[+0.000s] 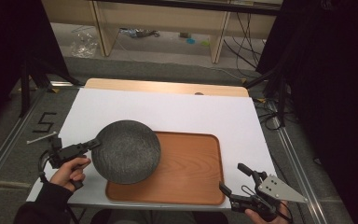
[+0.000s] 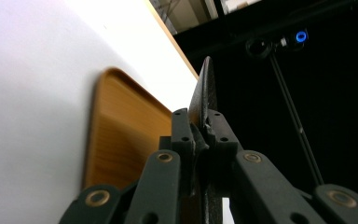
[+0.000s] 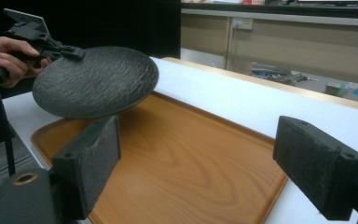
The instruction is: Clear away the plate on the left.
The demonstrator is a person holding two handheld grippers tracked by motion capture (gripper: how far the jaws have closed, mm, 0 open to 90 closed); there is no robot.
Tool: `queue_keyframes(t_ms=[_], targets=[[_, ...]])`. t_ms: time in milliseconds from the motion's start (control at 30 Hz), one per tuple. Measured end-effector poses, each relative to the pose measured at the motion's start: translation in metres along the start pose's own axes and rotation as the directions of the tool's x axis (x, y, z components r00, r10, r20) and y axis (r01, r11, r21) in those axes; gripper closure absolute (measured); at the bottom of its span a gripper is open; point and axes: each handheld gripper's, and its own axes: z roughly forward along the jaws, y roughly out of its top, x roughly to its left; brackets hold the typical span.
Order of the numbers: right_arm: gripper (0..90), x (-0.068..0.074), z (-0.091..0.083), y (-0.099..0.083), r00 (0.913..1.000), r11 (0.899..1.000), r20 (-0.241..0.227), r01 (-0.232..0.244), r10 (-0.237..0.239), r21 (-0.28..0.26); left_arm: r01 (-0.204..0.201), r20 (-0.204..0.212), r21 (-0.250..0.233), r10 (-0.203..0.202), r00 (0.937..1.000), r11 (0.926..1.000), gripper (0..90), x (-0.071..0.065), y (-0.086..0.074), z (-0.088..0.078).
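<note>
Currently, item 1: dark grey round stone-textured plate [image 1: 127, 151], pinched at its left rim by left gripper [image 1: 93, 144], jaws shut on the rim. Plate is held tilted, off the surface, over the left end of the rectangular brown wooden tray [image 1: 191, 172]; not yet set down.

Item 2: right gripper [image 1: 232, 179], jaws wide apart, holding nothing, near tray's front-right corner on the white table cover [image 1: 177, 109].

Progress, as judged: pickup done; lowering plate flat onto tray and letting go remain.

View notes: right gripper view shows the gap betw. plate [image 3: 95, 81] underside and tray [image 3: 182, 158], which the high view doesn't make clear. Left gripper view shows plate [image 2: 205, 93] edge-on w/ both pads clamped on the rim.
</note>
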Motion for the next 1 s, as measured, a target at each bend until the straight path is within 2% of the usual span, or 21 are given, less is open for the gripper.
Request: queue_keyframes(t_ms=[200,233,267,300,433,500,567,600,633,667,700,733,833,900,933,1000], targets=[[16.0,0.0,0.0,0.0,1.0,1.0,0.0,-0.001,0.001,-0.005,-0.019,0.013,0.051,0.018,0.9997,0.9986,83.9,-0.008,-0.014,0.017],[16.1,0.0,0.0,0.0,1.0,1.0,-0.004,-0.004,0.004,-0.001,-0.011,0.009,0.058,0.01,0.9999,0.9982,83.6,-0.009,-0.017,0.021],[16.0,0.0,0.0,0.0,1.0,1.0,-0.005,-0.002,0.002,-0.001,-0.018,0.023,0.066,0.016,0.9996,0.9977,83.6,-0.01,-0.019,0.024],[16.0,0.0,0.0,0.0,1.0,1.0,-0.003,-0.005,0.005,0.001,-0.017,0.008,0.086,0.016,0.9998,0.9961,83.6,-0.011,-0.021,0.026],[16.1,0.0,0.0,0.0,1.0,1.0,-0.001,0.002,-0.002,-0.002,-0.02,0.011,0.093,0.019,0.9998,0.9954,83.6,-0.014,-0.027,0.034],[16.0,0.0,0.0,0.0,1.0,1.0,-0.003,0.0,0.0,0.0,-0.022,0.015,0.123,0.02,0.9997,0.9921,83.5,-0.018,-0.032,0.041],[16.0,0.0,0.0,0.0,1.0,1.0,-0.002,0.0,0.0,0.0,-0.017,0.027,0.115,0.014,0.9995,0.9933,83.5,-0.018,-0.034,0.045],[16.0,0.0,0.0,0.0,1.0,1.0,-0.001,0.001,-0.001,0.0,-0.022,0.02,0.134,0.019,0.9996,0.9907,83.5,-0.019,-0.035,0.046],[16.0,0.0,0.0,0.0,1.0,1.0,-0.004,0.004,-0.004,-0.002,-0.017,0.027,0.127,0.014,0.9995,0.9917,83.5,-0.02,-0.037,0.05],[16.1,0.0,0.0,0.0,1.0,1.0,-0.005,-0.003,0.003,-0.001,-0.022,0.018,0.144,0.02,0.9996,0.9894,83.5,-0.021,-0.038,0.052],[16.1,0.001,0.0,0.0,1.0,1.0,-0.006,-0.005,0.005,0.001,-0.024,0.025,0.131,0.021,0.9995,0.9911,83.5,-0.021,-0.041,0.055],[16.1,0.0,0.0,0.0,1.0,1.0,-0.006,0.002,-0.002,-0.002,-0.019,0.019,0.15,0.016,0.9997,0.9885,83.4,-0.023,-0.043,0.06],[16.1,0.001,-0.001,0.0,0.9999,1.0,-0.008,-0.012,0.012,0.005,-0.022,0.017,0.164,0.02,0.9997,0.9863,83.3,-0.025,-0.048,0.067],[16.0,0.0,0.0,0.0,1.0,1.0,-0.008,-0.001,0.001,-0.002,-0.023,0.017,0.179,0.021,0.9996,0.9836,83.2,-0.025,-0.048,0.069],[16.1,0.0,0.0,0.0,1.0,1.0,-0.007,0.003,-0.003,-0.003,-0.023,0.022,0.167,0.019,0.9996,0.9857,83.2,-0.025,-0.05,0.071],[16.1,0.0,0.0,0.0,1.0,1.0,-0.007,-0.001,0.0,-0.004,-0.023,0.018,0.185,0.02,0.9996,0.9825,83.2,-0.026,-0.052,0.075]])
